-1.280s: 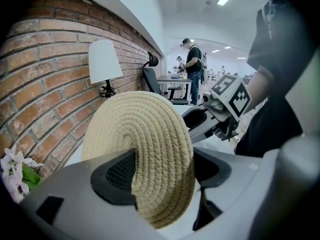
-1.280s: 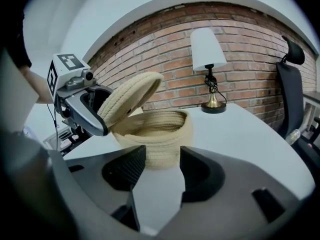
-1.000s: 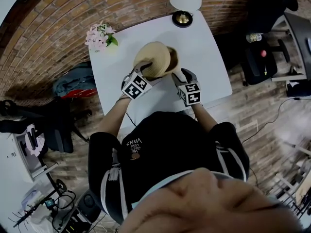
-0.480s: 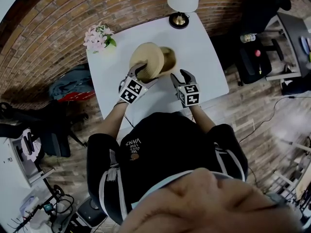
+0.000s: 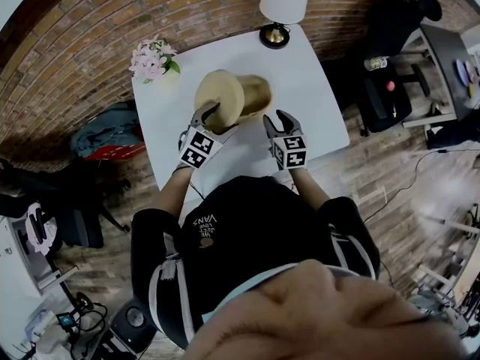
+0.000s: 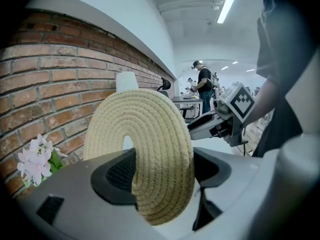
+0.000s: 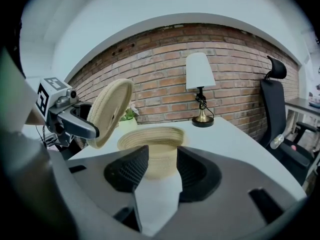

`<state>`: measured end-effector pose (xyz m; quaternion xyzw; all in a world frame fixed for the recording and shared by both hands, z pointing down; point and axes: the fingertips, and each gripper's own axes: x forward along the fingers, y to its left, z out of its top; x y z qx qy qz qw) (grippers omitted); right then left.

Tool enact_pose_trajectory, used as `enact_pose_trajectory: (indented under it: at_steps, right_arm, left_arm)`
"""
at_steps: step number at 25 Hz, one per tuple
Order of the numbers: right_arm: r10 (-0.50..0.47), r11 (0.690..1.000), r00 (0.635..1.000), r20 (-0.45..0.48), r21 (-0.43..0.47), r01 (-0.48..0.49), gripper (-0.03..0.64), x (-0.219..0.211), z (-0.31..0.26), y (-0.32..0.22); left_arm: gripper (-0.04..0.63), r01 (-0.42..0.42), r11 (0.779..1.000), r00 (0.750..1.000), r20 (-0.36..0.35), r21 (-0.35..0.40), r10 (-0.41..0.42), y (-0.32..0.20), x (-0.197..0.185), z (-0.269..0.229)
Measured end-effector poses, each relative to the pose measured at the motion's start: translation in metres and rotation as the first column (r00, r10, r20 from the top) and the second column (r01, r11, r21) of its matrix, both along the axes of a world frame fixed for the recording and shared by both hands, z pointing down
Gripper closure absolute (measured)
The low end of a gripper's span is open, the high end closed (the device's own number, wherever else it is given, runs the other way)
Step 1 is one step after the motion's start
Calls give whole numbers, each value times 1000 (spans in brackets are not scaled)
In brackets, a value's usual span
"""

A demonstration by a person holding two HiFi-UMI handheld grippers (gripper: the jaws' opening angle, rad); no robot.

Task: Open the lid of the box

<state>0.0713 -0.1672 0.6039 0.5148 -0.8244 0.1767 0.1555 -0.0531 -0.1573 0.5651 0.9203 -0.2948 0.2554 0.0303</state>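
**Lid lifted clear of the box**

A white table (image 5: 315, 88) stands against a brick wall, with brick-pattern floor around it. Compared with a second ago, the woven lid (image 5: 219, 97) sits further toward the upper left of the head view and stands more on edge. It covered part of the box (image 5: 257, 96) then; now the round mouth shows whole. In the right gripper view the lid hangs at the upper left, apart from the rim, with wall visible between the two.

The left gripper (image 5: 206, 118) is clamped on the lid's edge, and its own view shows the woven disc standing upright between the pads. The right gripper (image 5: 277, 120) sits just below the box in the head view. Its jaws have just been closing a little, yet they stand apart. The lower part of the box shows in the gap between them, but the pads do not press on it, so this tool holds nothing.

By my reading the opening itself is done: the box sits uncovered in the middle of the table, and what remains is only to set the lid down somewhere.

The count:
- one table
- one box
- one lid
- two grippers
- one lamp (image 5: 283, 6) at the top edge of the table
- one pot of pink flowers (image 5: 152, 57) at its upper left corner
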Motion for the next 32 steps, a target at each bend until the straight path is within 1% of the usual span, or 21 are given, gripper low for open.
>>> enact_pose_trajectory:
  at_steps: [6, 9, 16, 22, 23, 26, 27, 30, 32]
  right_arm:
    - [32, 999, 999, 5, 18, -32, 465, -4, -9, 6]
    - [43, 999, 999, 7, 21, -43, 472, -6, -12, 8]
    - [65, 997, 998, 13, 27, -65, 486, -12, -19, 15]
    - [81, 996, 996, 23, 36, -81, 500, -18, -24, 25]
    - [87, 995, 996, 26, 37, -88, 506, -19, -24, 27]
    - [102, 994, 994, 35, 40, -103, 512, -23, -25, 32]
    - [105, 993, 994, 37, 40, -107, 514, -24, -25, 34]
    - [113, 993, 993, 38, 39, -114, 517, -30, -23, 40]
    - [115, 992, 993, 37, 39, -116, 520, -33, -22, 43]
  left_arm:
    - [253, 21, 999, 999, -29, 47, -20, 7, -14, -14]
    - [259, 31, 998, 999, -43, 57, -28, 9, -19, -16]
    - [275, 72, 997, 990, -125, 34, -67, 18, -32, -17]
    - [294, 103, 994, 982, -159, 25, -97, 28, -45, -16]
    - [312, 114, 993, 980, -165, 22, -109, 30, -49, -16]
    - [446, 157, 987, 970, -188, 11, -153, 33, -64, -13]
    - [465, 166, 986, 968, -191, 14, -160, 33, -68, -12]
    - [476, 167, 985, 973, -167, 38, -159, 34, -74, -9]
    - [477, 183, 983, 967, -187, 21, -176, 33, -77, -9]
